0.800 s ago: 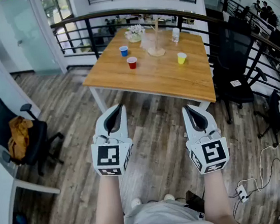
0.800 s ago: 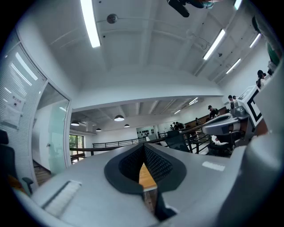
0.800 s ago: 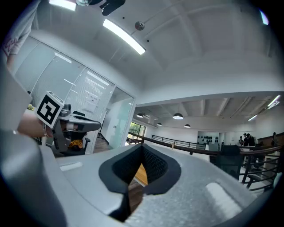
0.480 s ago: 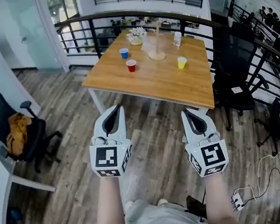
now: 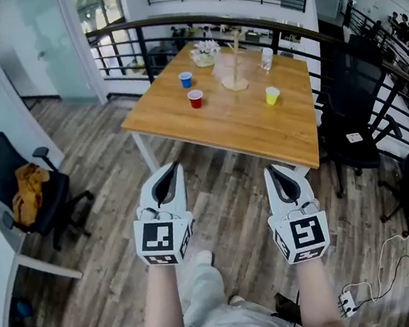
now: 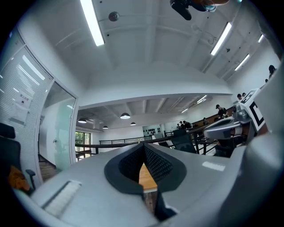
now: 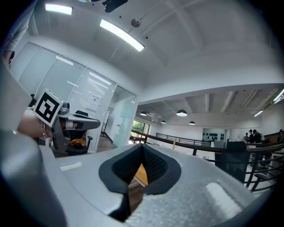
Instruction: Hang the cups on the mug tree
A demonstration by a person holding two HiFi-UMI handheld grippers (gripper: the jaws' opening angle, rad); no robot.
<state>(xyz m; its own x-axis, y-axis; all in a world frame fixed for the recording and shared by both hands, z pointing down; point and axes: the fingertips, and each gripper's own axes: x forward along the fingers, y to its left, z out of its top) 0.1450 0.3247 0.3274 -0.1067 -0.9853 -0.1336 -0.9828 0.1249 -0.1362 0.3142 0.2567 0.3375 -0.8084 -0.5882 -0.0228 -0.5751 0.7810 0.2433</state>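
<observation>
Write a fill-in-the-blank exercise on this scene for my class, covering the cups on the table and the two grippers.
1. The small cup beside the small blue cup is coloured ___.
2. In the head view, the small yellow cup stands to the ___ of both.
3. All three cups stand on the rectangular wooden ___.
4. The fingers of the left gripper and the right gripper are ___, with nothing between them.

Missing words: red; right; table; shut.

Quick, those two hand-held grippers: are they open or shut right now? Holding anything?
Left hand-held gripper: shut, nothing between its jaws.
Right hand-held gripper: shut, nothing between its jaws.
</observation>
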